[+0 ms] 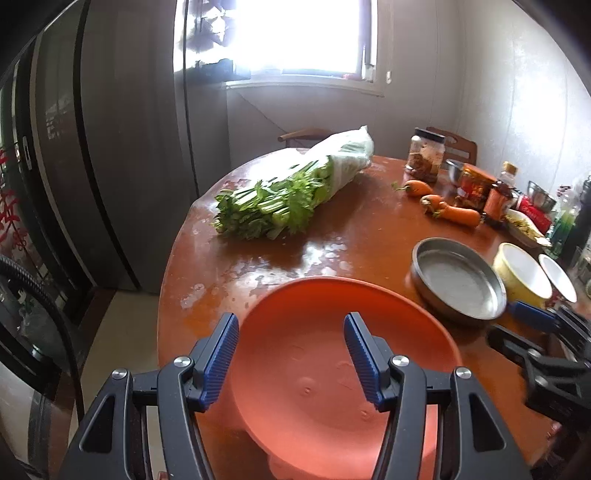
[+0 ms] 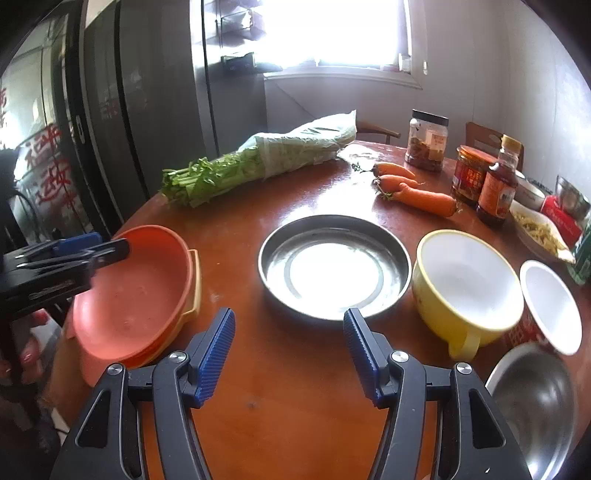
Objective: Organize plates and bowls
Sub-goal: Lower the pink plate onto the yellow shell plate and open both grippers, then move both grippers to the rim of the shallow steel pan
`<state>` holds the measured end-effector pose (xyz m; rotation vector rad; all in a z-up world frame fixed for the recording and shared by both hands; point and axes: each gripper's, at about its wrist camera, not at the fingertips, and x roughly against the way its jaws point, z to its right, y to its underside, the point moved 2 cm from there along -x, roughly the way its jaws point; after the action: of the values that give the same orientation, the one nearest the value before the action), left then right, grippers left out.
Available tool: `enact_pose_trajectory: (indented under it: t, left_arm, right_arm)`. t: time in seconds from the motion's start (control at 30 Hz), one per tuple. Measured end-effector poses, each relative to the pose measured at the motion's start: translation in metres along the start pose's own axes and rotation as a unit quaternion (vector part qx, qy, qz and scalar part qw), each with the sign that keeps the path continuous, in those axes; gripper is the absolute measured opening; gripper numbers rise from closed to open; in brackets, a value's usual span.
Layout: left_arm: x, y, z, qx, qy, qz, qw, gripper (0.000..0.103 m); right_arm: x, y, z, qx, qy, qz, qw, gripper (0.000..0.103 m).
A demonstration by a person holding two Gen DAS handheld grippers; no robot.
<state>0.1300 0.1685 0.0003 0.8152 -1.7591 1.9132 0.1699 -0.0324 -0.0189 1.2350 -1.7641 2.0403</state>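
The left claw (image 1: pixel 291 363) stands part open over the orange plastic bowl (image 1: pixel 325 354), its blue pads on either side of the bowl's hollow and pressing on nothing. The left wrist view shows only the orange bowl under it; the right wrist view shows that this bowl sits nested in a yellowish one (image 2: pixel 194 295) at the near left edge of the round brown bench (image 2: pixel 288 387), with the left claw (image 2: pixel 110 251) reaching in over its rim from the left.

The right claw (image 2: pixel 290 356) is also part open and empty, over bare bench just short of the shallow steel pan (image 2: pixel 334 267). In the left wrist view that claw (image 1: pixel 532 317) appears only as a blue pad and black frame at the right border, beside the steel pan (image 1: pixel 458 282).

Just right of the pan stands a yellow cup with a white inside (image 2: pixel 467 284), and touching it a small white bowl (image 2: pixel 552 306). A steel bowl (image 2: pixel 535 406) at the near right corner shows in the right wrist view alone.

Farther back lie three carrots (image 2: pixel 410 184) and a bunch of celery in a plastic sleeve (image 2: pixel 266 157). Behind the carrots stand a clear jar with a black lid (image 2: pixel 426 140), a red-lidded jar (image 2: pixel 471 177) and a brown sauce bottle (image 2: pixel 498 184). A dark fridge (image 2: pixel 110 110) and a bright window (image 2: pixel 332 29) lie beyond.
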Motion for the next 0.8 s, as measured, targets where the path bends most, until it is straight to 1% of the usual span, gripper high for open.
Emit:
enact_pose_trajectory:
  t: [0.1,0.2,0.33,0.4,0.43,0.47,0.5,0.53,0.6,0.67,0.8]
  left_arm:
    - [0.01,0.006,0.011,-0.017,0.006,0.007,0.9998,0.063]
    - [0.021,0.012,0.023,-0.037,0.003,0.013,0.9992,0.064]
    - [0.035,0.02,0.041,-0.049,0.029,0.018,0.9982,0.065]
    - [0.038,0.024,0.047,-0.054,0.035,0.021,0.9977,0.066]
    - [0.039,0.025,0.05,-0.054,0.038,0.02,0.9976,0.066]
    - [0.04,0.027,0.054,-0.056,0.04,0.018,0.9975,0.066]
    - [0.04,0.028,0.056,-0.059,0.043,0.016,0.9972,0.066]
    - [0.042,0.03,0.061,-0.066,0.049,0.017,0.9965,0.066]
    - [0.046,0.032,0.068,-0.077,0.056,0.021,0.9952,0.066]
    - [0.047,0.033,0.073,-0.082,0.059,0.025,0.9946,0.066]
    - [0.051,0.038,0.08,-0.083,0.066,0.021,0.9942,0.066]
  right_arm:
    - [-0.01,-0.007,-0.002,0.017,-0.006,-0.007,1.0,0.063]
    - [-0.023,-0.012,-0.006,0.042,0.012,-0.017,0.999,0.063]
    - [-0.038,-0.018,-0.009,0.051,0.005,-0.031,0.998,0.059]
    - [-0.047,-0.023,-0.011,0.048,-0.014,-0.041,0.998,0.056]
    - [-0.049,-0.024,-0.012,0.05,-0.02,-0.044,0.998,0.051]
    - [-0.051,-0.025,-0.015,0.055,-0.019,-0.046,0.997,0.046]
    - [-0.053,-0.025,-0.017,0.062,-0.017,-0.049,0.997,0.044]
    - [-0.054,-0.023,-0.02,0.064,-0.023,-0.054,0.996,0.041]
    - [-0.053,-0.017,-0.023,0.061,-0.046,-0.061,0.995,0.04]
    - [-0.048,-0.01,-0.025,0.071,-0.037,-0.061,0.995,0.04]
    - [-0.036,0.002,-0.023,0.068,-0.045,-0.064,0.995,0.04]
